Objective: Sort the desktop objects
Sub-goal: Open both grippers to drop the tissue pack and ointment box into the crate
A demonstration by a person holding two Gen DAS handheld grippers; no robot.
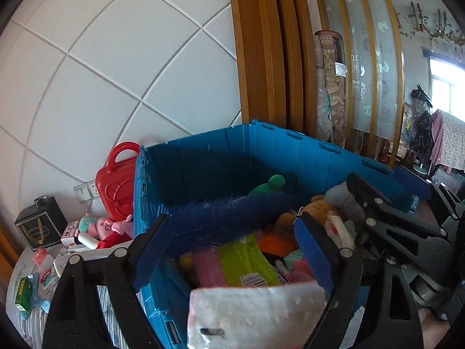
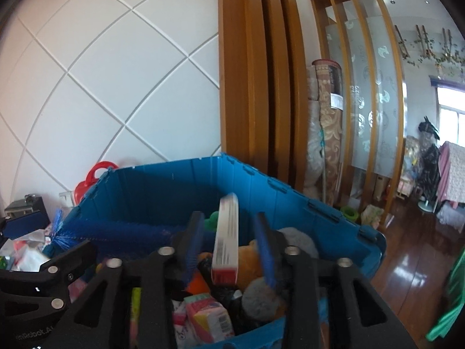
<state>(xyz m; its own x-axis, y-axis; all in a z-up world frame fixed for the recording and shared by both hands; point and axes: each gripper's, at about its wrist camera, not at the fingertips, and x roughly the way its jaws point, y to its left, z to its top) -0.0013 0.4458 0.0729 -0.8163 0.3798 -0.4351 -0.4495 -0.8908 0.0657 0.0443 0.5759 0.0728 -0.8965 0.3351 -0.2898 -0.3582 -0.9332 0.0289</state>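
Note:
A blue crate point(image 1: 290, 136) point(image 2: 174, 165) holds several things: plush toys, packets and a long blue bristly brush point(image 1: 232, 212) point(image 2: 116, 229). My left gripper point(image 1: 232, 218) hangs over the crate's near side with its jaws wide. A blurred white soft packet point(image 1: 255, 314) sits low between them, and a gap shows beside the left pad. My right gripper point(image 2: 228, 215) is open above the crate. A blurred white box with red ends point(image 2: 226, 238) stands upright between its pads, apart from both. The right gripper also shows in the left wrist view point(image 1: 392, 226).
Left of the crate are a red toy case point(image 1: 116, 186), a pink pig plush point(image 1: 107, 226), a black box point(image 1: 40, 226) and small packets on the table point(image 1: 29, 261). Behind stand a white tiled wall and a wooden partition point(image 2: 255, 87). Wooden floor point(image 2: 407, 261) lies at right.

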